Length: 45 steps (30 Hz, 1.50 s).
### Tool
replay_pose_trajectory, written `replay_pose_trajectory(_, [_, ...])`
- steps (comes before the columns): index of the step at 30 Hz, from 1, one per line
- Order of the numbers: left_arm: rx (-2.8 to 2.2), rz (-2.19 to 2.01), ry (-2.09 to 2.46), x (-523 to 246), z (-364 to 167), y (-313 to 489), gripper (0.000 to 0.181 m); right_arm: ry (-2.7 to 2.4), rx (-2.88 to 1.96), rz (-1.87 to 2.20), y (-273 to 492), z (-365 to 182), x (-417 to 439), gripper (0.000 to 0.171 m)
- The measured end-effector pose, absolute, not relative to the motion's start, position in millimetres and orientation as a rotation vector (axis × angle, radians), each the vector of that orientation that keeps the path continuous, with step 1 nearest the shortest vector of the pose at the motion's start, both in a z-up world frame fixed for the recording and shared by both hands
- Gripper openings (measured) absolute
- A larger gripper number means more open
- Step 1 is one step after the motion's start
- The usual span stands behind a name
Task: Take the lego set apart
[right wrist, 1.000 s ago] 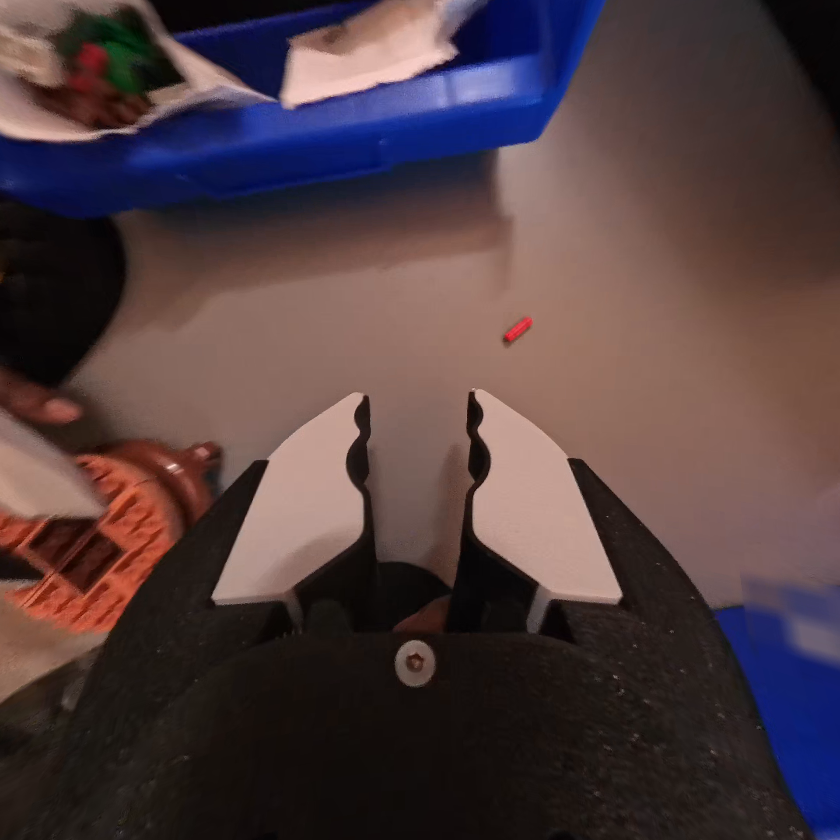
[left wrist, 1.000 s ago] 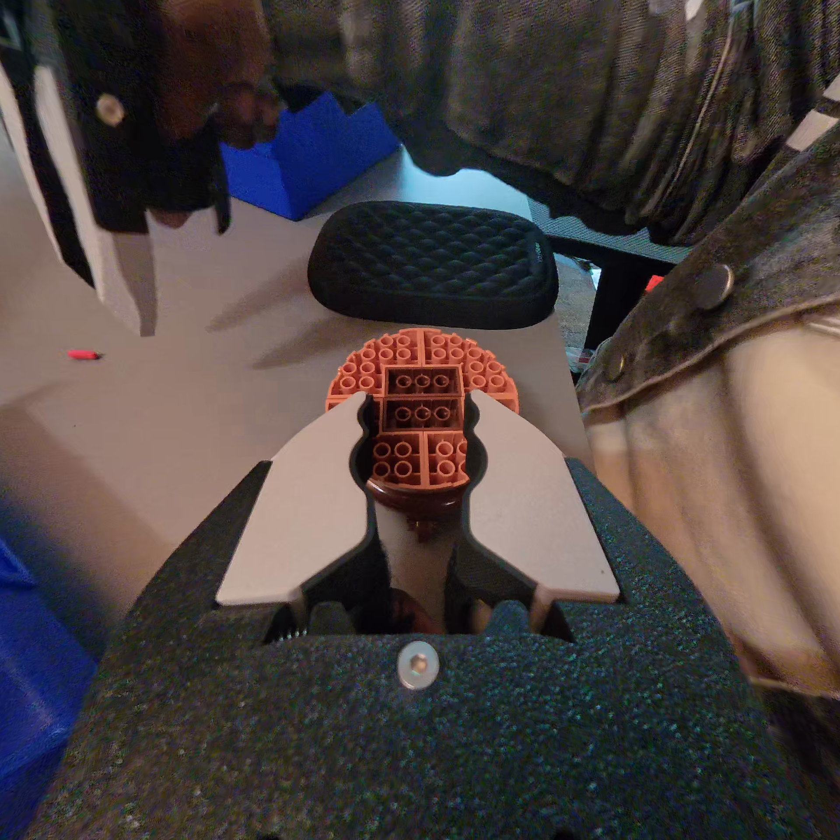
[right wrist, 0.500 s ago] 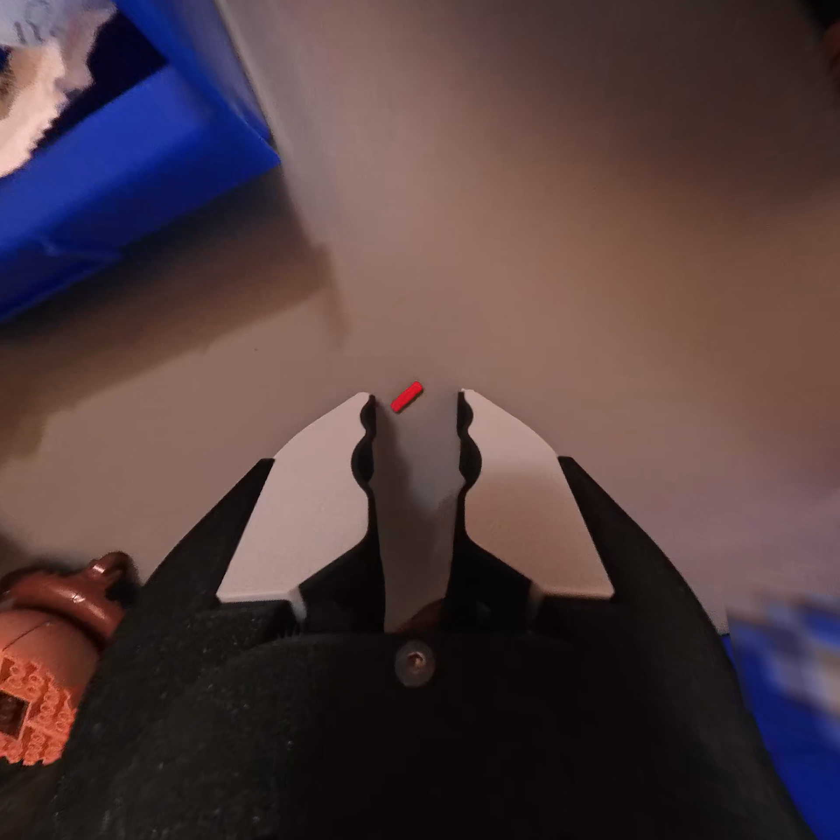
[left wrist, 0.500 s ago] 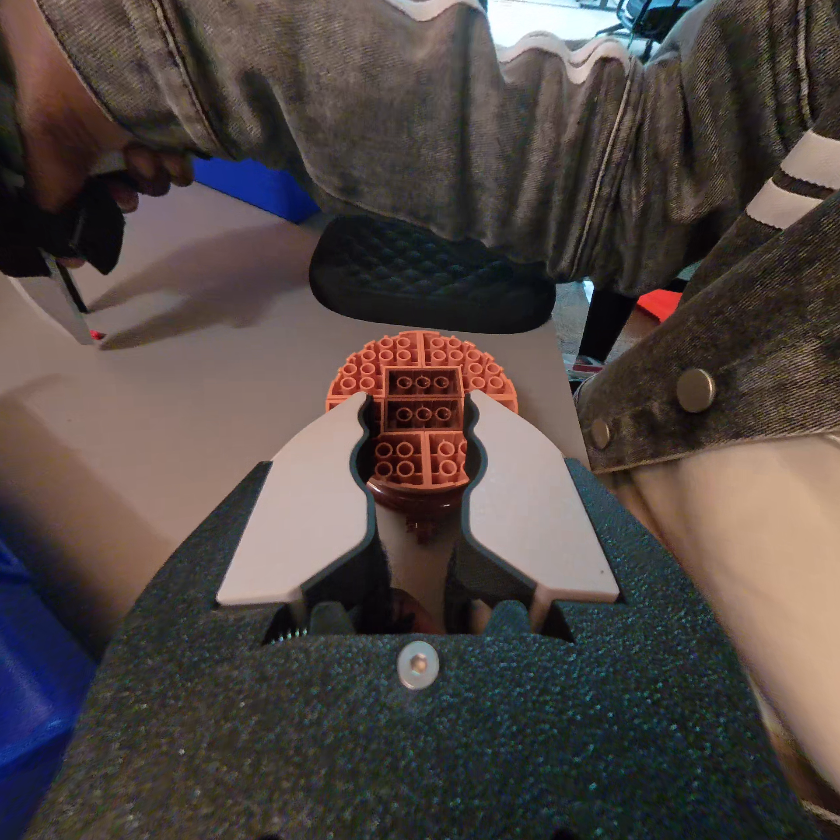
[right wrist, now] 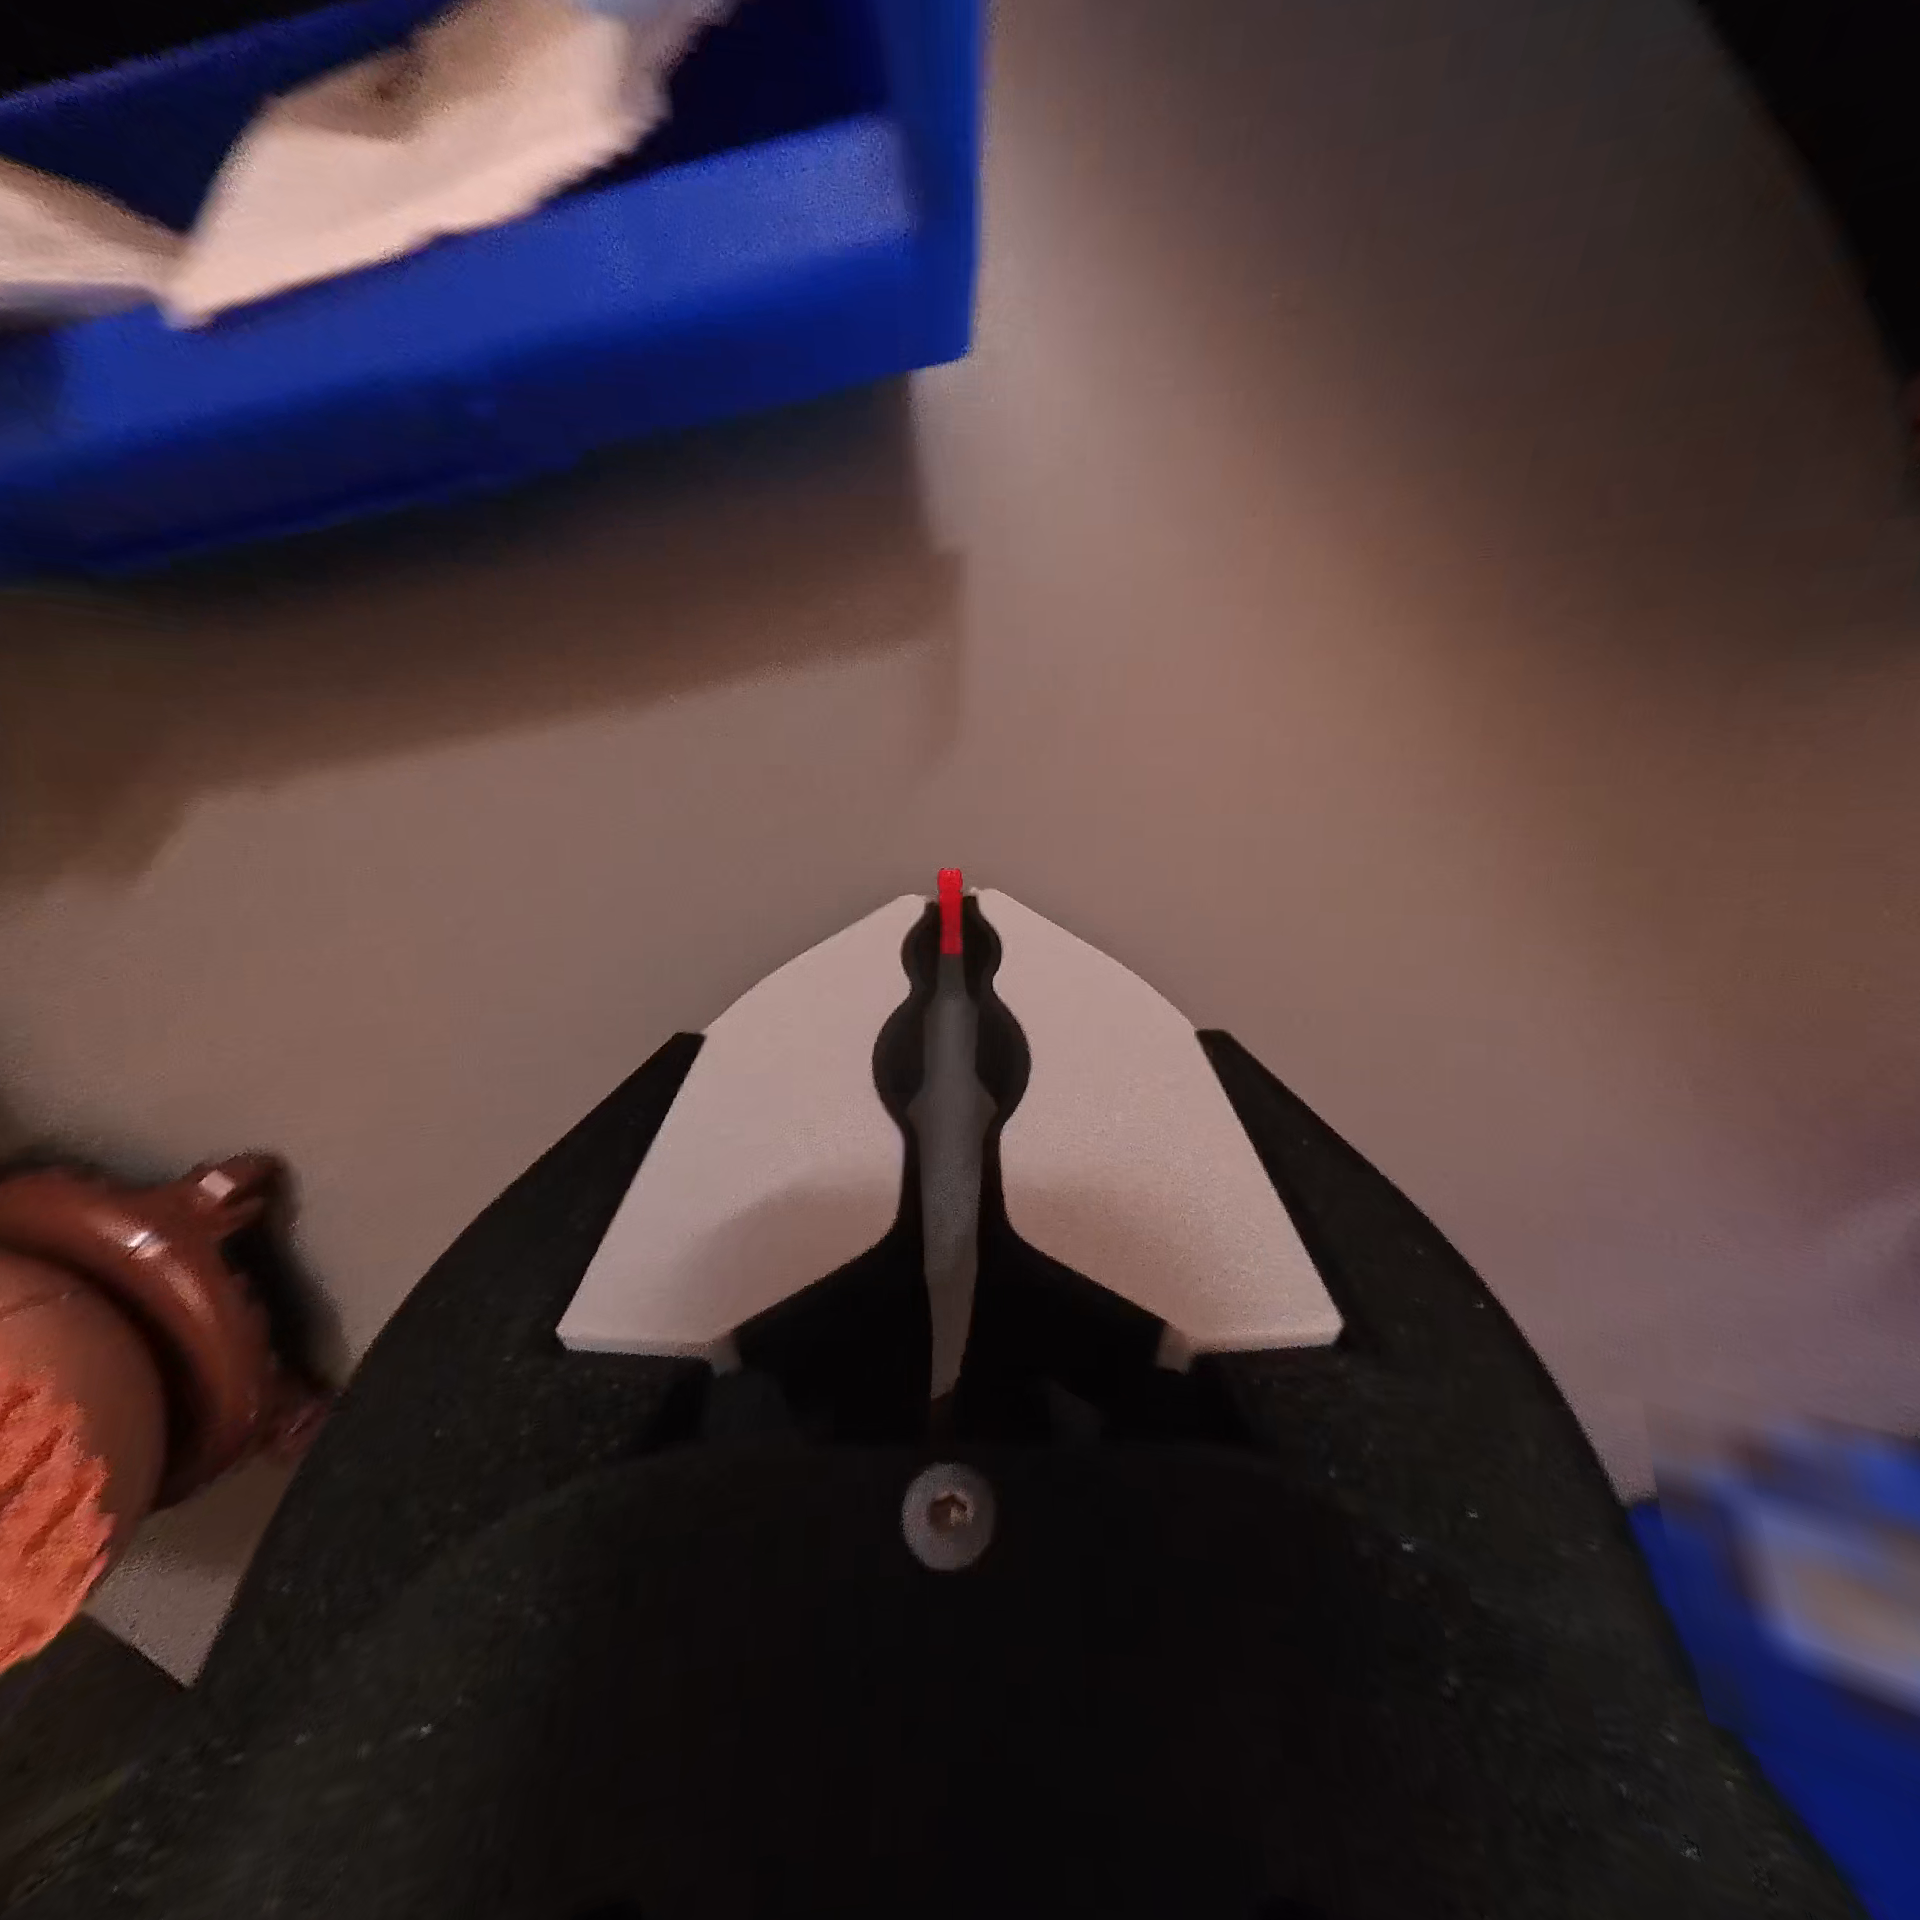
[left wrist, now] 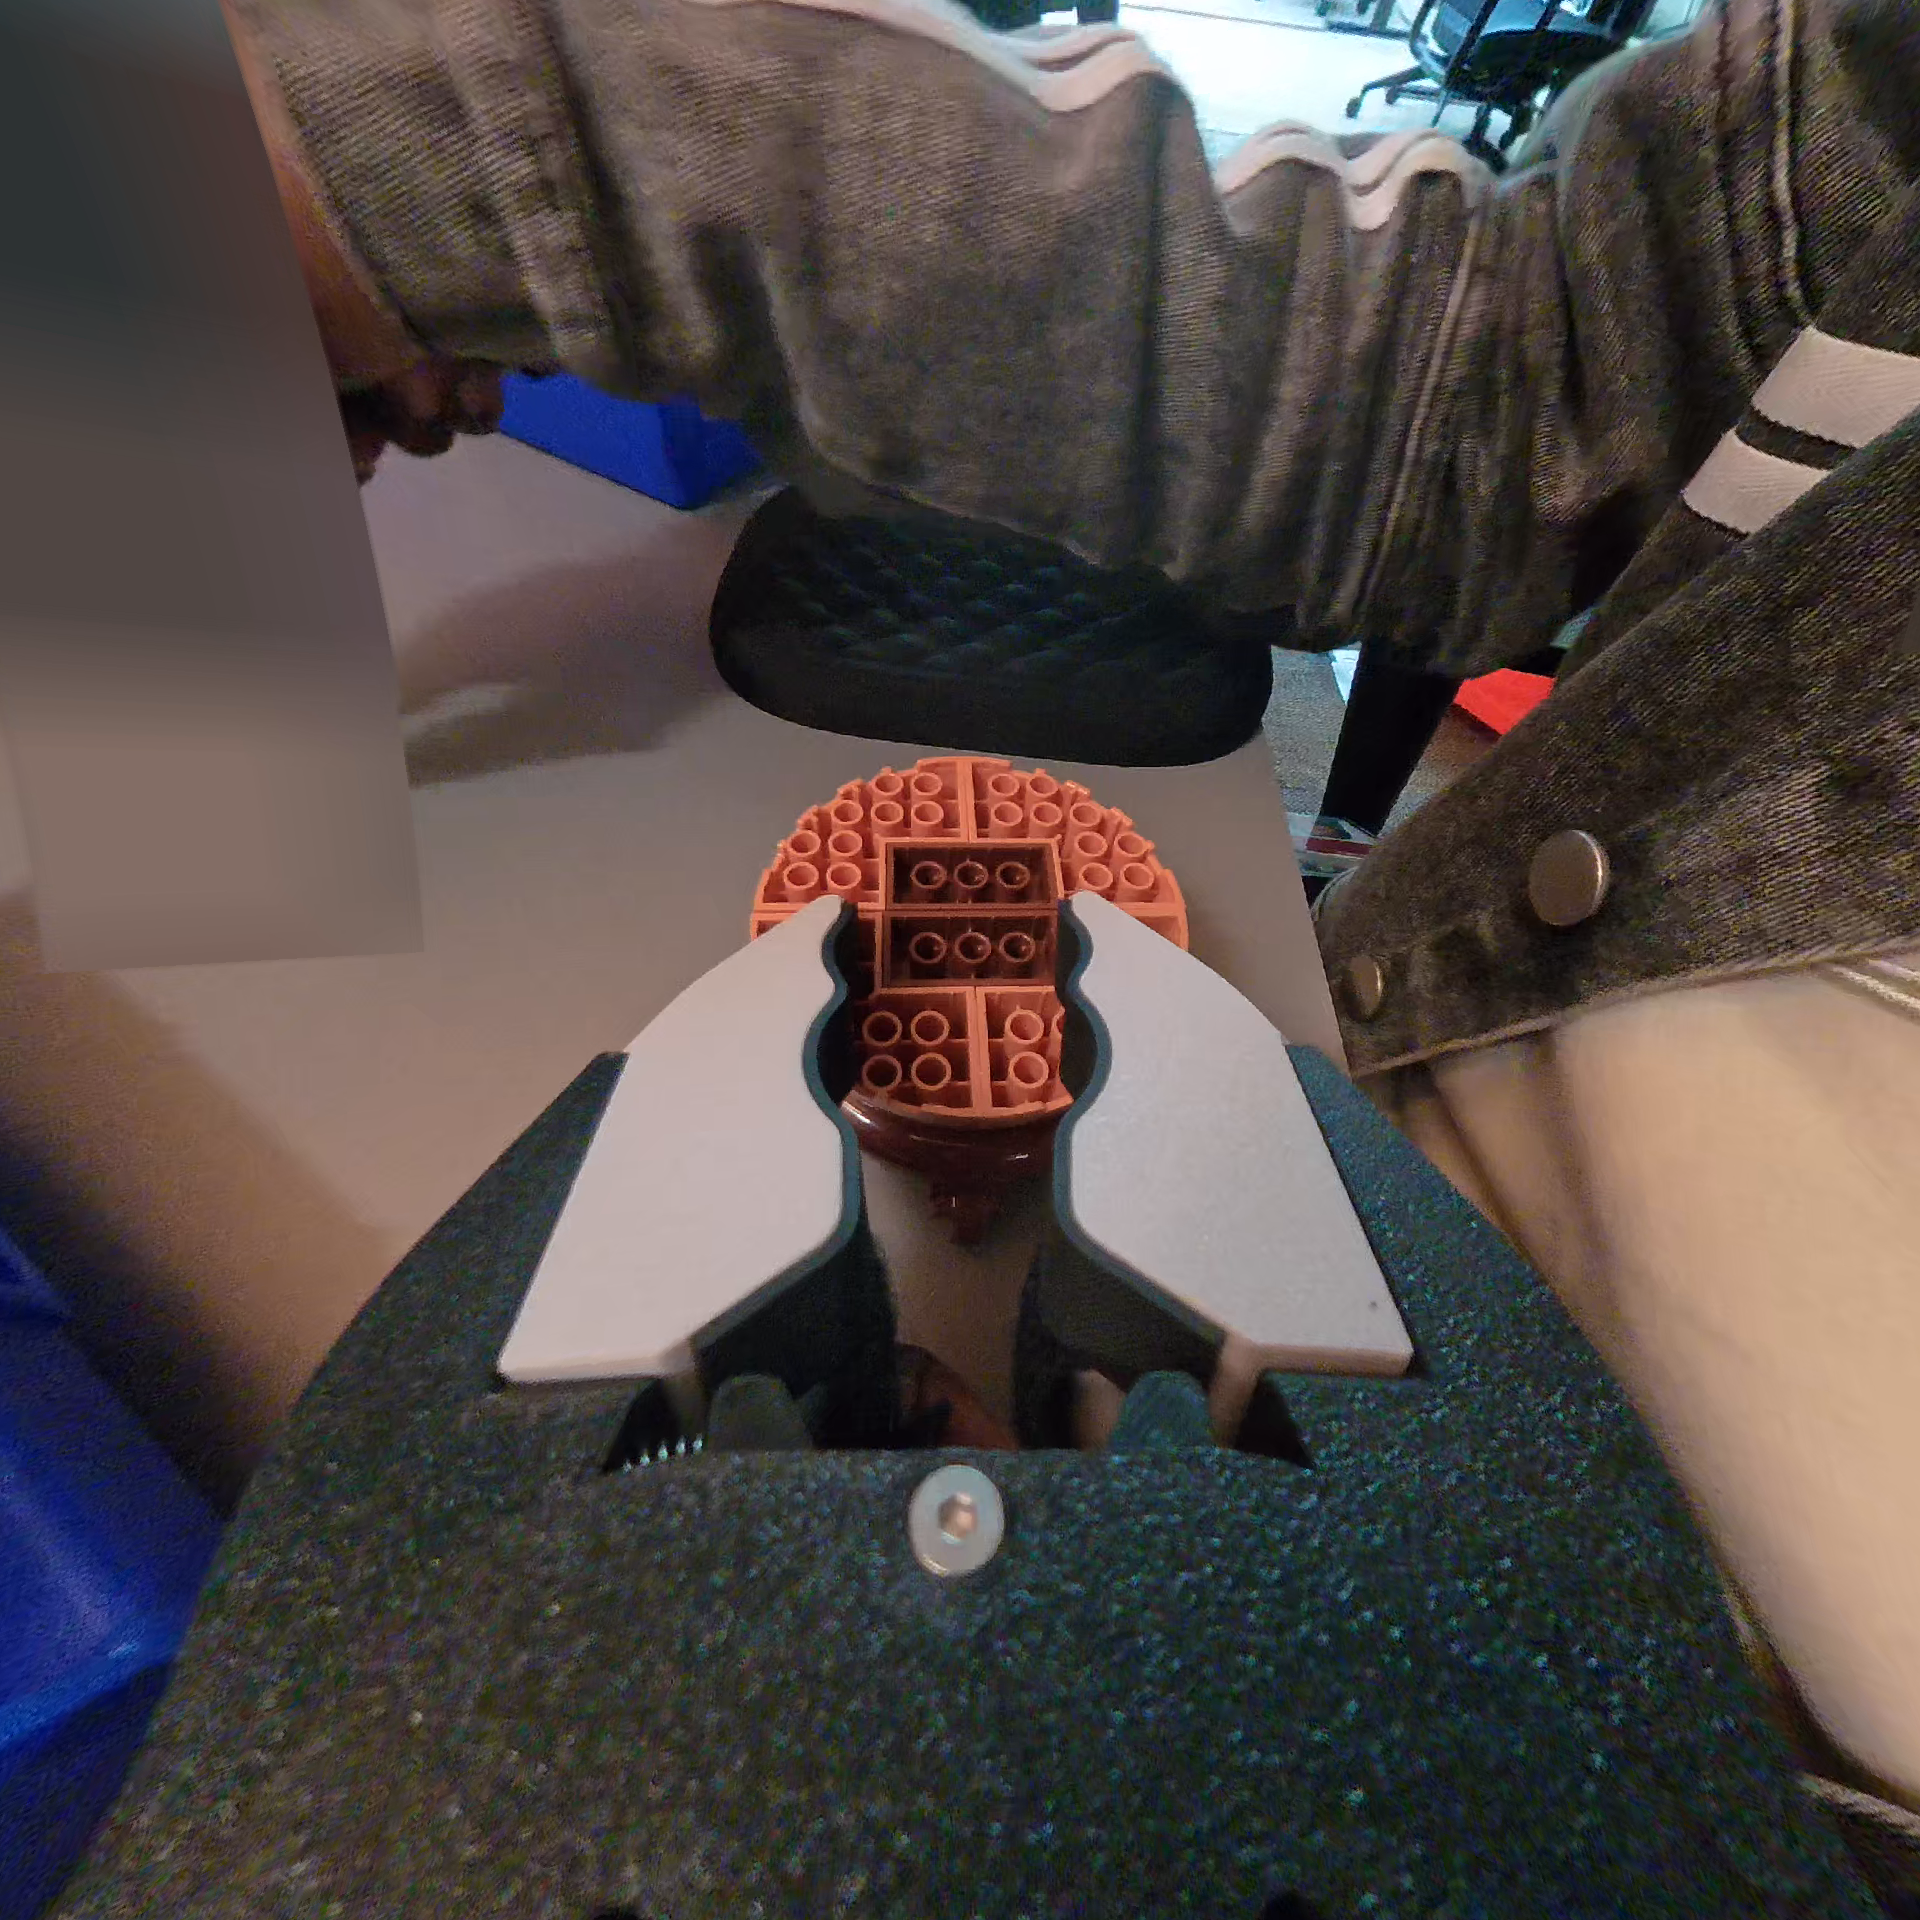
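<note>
The right claw (right wrist: 950,906) was pinched together on a tiny red plastic peg (right wrist: 949,923), which lay dead ahead between the fingertips, its long axis running straight along the fingers and its far end poking just past them. It sat low over the grey desk (right wrist: 1351,727); whether the peg had lifted clear was not discernible. The blue plastic bin (right wrist: 520,343) stood ahead and to the left, so the right claw was plainly the one placed to carry the peg there. The left claw (left wrist: 961,925) was clamped on the round orange-brown studded lego set (left wrist: 971,883), underside up, centred between its fingers.
</note>
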State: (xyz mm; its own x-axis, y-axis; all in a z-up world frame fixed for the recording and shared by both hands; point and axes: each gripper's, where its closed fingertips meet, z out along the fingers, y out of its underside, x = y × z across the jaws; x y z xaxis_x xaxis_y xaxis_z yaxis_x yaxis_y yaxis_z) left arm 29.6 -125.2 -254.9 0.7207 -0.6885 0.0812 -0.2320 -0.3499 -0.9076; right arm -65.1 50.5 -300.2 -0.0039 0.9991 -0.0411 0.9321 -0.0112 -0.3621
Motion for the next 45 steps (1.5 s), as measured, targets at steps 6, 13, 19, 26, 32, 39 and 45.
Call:
replay_pose_trajectory(6, [-1.915,-0.572,0.706,29.5,-254.8,-124.9,0.035,-1.961,-1.731,0.458,5.7,-216.9,-12.9,0.004])
replay_pose_trajectory(13, [-1.92,-0.571,0.699,28.9,-255.1,-123.9,0.033,-1.553,-1.805,0.291,43.4,-142.6,119.2,0.003])
replay_pose_trajectory(19, [-1.93,-0.593,0.688,28.3,-254.7,-123.3,0.032,-1.413,-1.951,0.209,88.8,-156.4,184.2,0.003])
replay_pose_trajectory(26, [-1.938,-0.551,0.687,27.2,-255.7,-121.9,0.033,-1.363,-2.016,0.121,133.6,-187.6,193.3,0.005])
replay_pose_trajectory(32, [-1.941,-0.554,0.687,27.2,-255.7,-121.8,0.033,-1.422,-2.013,0.138,138.3,-201.8,195.0,0.023])
replay_pose_trajectory(39, [-1.944,-0.544,0.688,27.1,-255.9,-121.5,0.033,-1.454,-1.932,0.275,132.5,-194.0,190.9,0.048])
replay_pose_trajectory(45, [-1.944,-0.533,0.7,27.7,-255.7,-122.0,0.034,-1.509,-1.701,0.572,93.8,-165.3,166.8,0.039])
